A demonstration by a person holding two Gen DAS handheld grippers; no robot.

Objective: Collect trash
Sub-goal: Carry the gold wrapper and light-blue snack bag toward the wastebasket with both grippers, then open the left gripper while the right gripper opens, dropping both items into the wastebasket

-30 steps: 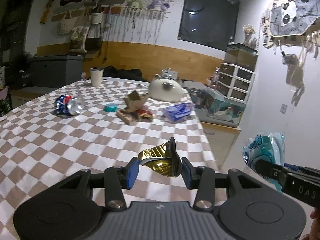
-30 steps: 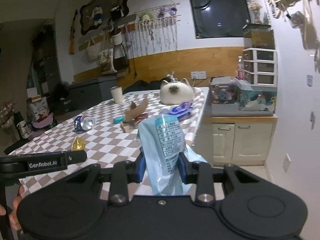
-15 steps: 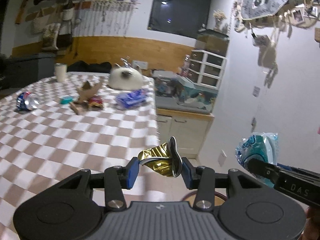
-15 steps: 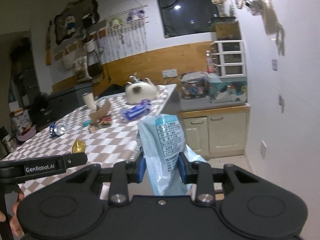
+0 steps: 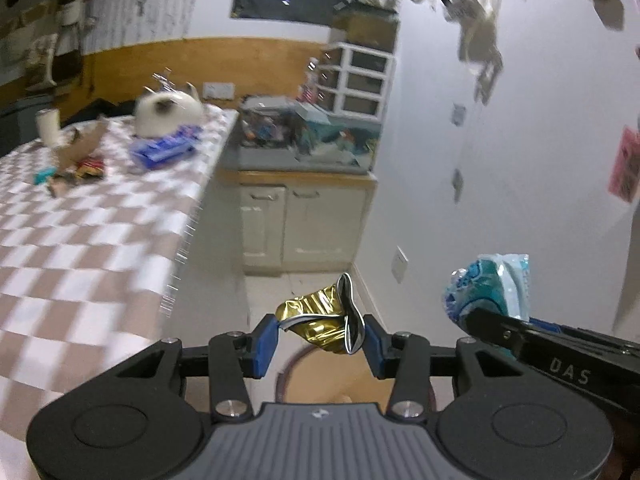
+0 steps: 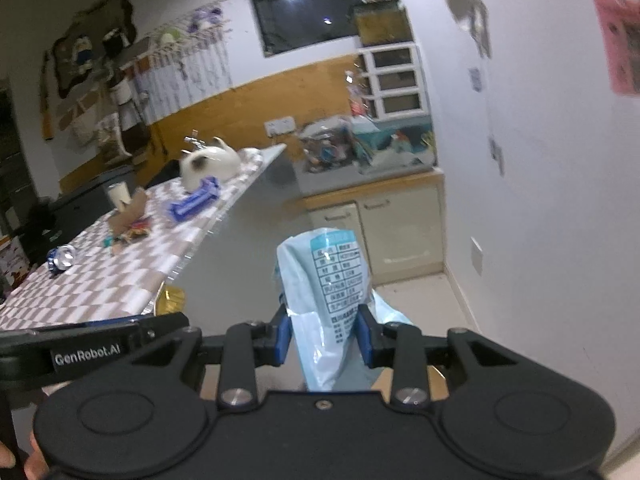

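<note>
Left wrist view: left gripper (image 5: 320, 338) pinches the crumpled gold wrapper (image 5: 320, 318) between its blue pads, same grip as a second ago. What differs is the backdrop. A second ago the checked table (image 5: 100, 232) filled the space ahead of the fingers; now it lies off to the left, blurred, and a cream cabinet (image 5: 304, 224) and pale floor sit ahead. Directly under the wrapper, the curved rim of a round bin (image 5: 286, 364) now shows, absent earlier. To the right of the fingers, the right gripper's tip carries the teal-and-blue packet (image 5: 490, 286), closer and larger than before.

Right wrist view: right gripper (image 6: 324, 334) clamps the pale blue packet (image 6: 332, 292), printed label facing the camera, hold unchanged. The table has slid from ahead to the left of the fingers; a cat (image 6: 210, 166), a blue pack (image 6: 194, 202) and a crushed can (image 6: 60, 258) remain on it. Cabinet and floor now lie ahead. The left gripper's arm crosses at lower left, the gold wrapper just visible beyond it.
</note>
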